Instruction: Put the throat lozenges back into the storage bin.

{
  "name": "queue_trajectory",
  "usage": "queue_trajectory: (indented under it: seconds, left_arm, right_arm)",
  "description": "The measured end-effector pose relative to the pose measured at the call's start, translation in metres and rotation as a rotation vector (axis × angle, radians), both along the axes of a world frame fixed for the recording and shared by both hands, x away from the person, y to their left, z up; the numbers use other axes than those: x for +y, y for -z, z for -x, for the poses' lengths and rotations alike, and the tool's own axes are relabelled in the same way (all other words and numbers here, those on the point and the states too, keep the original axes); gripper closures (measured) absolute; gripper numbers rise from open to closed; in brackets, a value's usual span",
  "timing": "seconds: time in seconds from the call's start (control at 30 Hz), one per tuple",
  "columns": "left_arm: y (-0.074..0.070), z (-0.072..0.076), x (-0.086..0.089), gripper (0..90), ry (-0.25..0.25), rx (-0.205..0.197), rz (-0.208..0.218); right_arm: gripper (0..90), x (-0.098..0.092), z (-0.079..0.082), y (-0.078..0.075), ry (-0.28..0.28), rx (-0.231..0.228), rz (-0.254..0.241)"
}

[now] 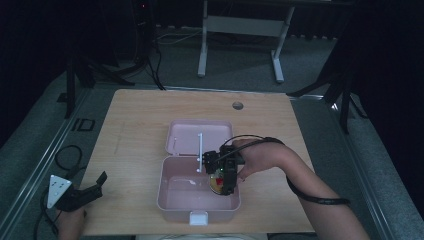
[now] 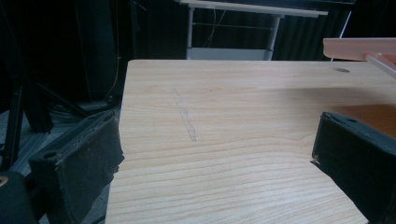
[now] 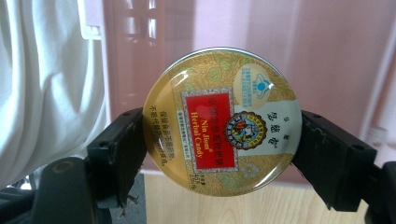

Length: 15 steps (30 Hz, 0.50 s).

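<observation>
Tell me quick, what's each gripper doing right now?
Left gripper: open, holding nothing, at the table's edge.
Right gripper: closed on the round candy tin, over the pink box.

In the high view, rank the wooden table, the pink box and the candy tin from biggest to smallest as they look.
1. Wooden table
2. Pink box, lid open
3. Candy tin, held inside the box by the right gripper

Round gold candy tin (image 3: 223,122) w/ red label, held on edge over the open pink box (image 1: 172,200), near-right part.
</observation>
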State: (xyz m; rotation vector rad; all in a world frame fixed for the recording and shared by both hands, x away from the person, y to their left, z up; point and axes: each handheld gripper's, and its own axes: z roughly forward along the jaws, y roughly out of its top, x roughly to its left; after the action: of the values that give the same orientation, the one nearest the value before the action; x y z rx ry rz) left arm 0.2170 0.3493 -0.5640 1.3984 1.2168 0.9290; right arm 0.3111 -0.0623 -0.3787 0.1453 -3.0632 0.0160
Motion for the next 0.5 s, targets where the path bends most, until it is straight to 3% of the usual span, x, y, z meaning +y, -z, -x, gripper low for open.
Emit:
queue_trajectory:
  seconds: [0.3, 0.5]
  left_arm:
    - [0.000, 0.000, 0.000, 2.0, 0.000, -0.001, -0.001]
    - [0.000, 0.000, 0.000, 2.0, 0.001, -0.001, -0.003]
  right_arm:
    - [20.6, 0.004, -0.003, 0.025, -0.016, 0.027, 0.014]
    - [20.6, 0.006, -0.006, 0.051, -0.025, 0.030, 0.034]
